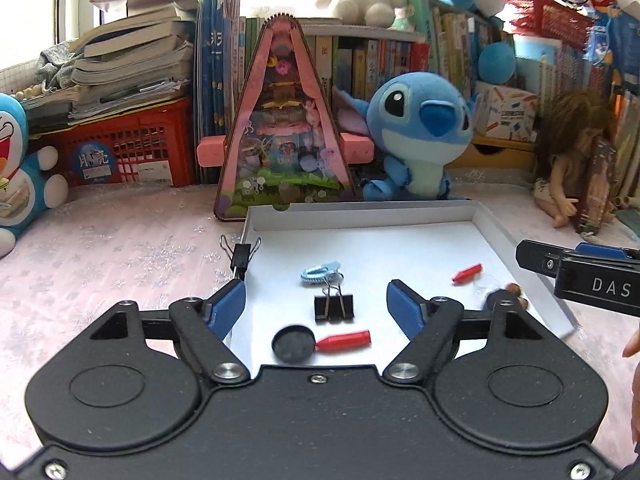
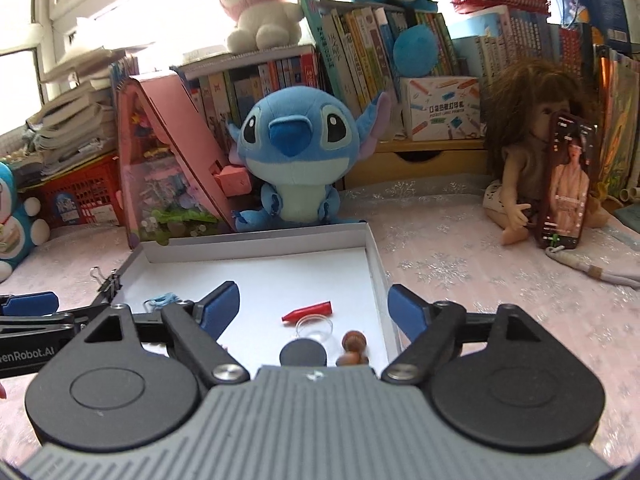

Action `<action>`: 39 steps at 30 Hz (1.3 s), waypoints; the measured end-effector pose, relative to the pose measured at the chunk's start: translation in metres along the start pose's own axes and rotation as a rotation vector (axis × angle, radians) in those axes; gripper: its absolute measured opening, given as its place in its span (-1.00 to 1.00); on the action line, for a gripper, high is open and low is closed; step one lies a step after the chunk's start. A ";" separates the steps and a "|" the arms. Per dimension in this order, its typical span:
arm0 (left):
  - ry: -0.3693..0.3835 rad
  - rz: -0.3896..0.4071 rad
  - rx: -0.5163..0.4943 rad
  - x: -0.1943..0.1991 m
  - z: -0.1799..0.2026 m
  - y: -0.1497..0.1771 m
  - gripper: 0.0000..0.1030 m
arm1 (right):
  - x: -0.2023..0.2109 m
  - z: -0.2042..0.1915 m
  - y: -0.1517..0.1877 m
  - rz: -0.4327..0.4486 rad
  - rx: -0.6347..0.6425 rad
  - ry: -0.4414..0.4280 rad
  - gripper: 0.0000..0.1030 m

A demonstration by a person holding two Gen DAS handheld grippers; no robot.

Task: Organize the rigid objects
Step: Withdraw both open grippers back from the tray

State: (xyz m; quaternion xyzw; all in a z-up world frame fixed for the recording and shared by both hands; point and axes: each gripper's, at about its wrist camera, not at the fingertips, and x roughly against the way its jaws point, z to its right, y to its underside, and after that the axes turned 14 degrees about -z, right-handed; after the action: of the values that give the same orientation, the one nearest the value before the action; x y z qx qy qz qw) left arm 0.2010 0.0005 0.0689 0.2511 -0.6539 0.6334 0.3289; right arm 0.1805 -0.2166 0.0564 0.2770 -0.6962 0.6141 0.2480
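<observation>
We find the left gripper (image 1: 316,300) with its blue-padded jaws spread wide and nothing between the pads; it hangs over the near end of a shallow white tray (image 1: 486,220) that sits on a pale pink snowflake-patterned cloth (image 1: 120,248). The right gripper (image 2: 314,306) is likewise spread, pinching nothing, and it hangs over the tray's near right part. No earlier view is at hand, so we report only this position. Inside the tray, in the left wrist view, we note a black binder clip (image 1: 334,306) lying flat near the middle, a light blue clip (image 1: 320,272) touching its wire handles on the far side, a black disc (image 1: 292,344) at the near edge with a red cone-shaped piece (image 1: 346,342) touching it on the right, and a second red cone (image 1: 467,274) toward the right wall. The right wrist view adds a clear round dish (image 2: 315,326) just beside that second cone, a black disc (image 2: 303,353) of its own at the near edge, and two small brown pieces (image 2: 353,346) close to the right wall. A second binder clip (image 1: 240,256) is clamped on the tray's left rim. Behind the tray sit a blue plush toy (image 1: 420,140) and a pink triangular box (image 1: 284,120); a doll (image 2: 528,152) sits well apart to the right.
</observation>
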 end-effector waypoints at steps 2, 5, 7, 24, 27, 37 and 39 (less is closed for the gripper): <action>0.013 0.003 -0.001 0.009 -0.002 0.007 0.50 | 0.008 0.001 0.007 0.015 0.010 0.000 0.79; 0.011 0.010 -0.013 0.019 -0.002 0.018 0.51 | 0.018 0.002 0.017 0.024 0.011 -0.010 0.81; 0.010 0.010 -0.012 0.024 -0.003 0.026 0.52 | 0.024 0.002 0.023 0.030 0.010 -0.015 0.83; 0.005 -0.054 0.032 0.004 -0.001 0.083 0.54 | 0.022 -0.012 0.080 0.009 0.092 0.031 0.95; -0.013 -0.072 0.029 -0.006 0.000 0.088 0.54 | 0.013 -0.013 0.086 -0.013 0.093 0.048 0.96; -0.057 -0.071 0.032 -0.021 0.000 0.090 0.65 | -0.004 -0.015 0.090 -0.085 0.095 0.071 1.00; -0.056 -0.078 0.028 -0.023 0.000 0.089 0.75 | -0.006 -0.017 0.090 -0.098 0.106 0.074 1.00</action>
State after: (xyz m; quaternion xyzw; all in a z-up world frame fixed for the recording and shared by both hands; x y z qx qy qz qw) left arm 0.1498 0.0045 -0.0078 0.2984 -0.6437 0.6220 0.3314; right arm 0.1228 -0.1911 -0.0105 0.3006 -0.6387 0.6470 0.2883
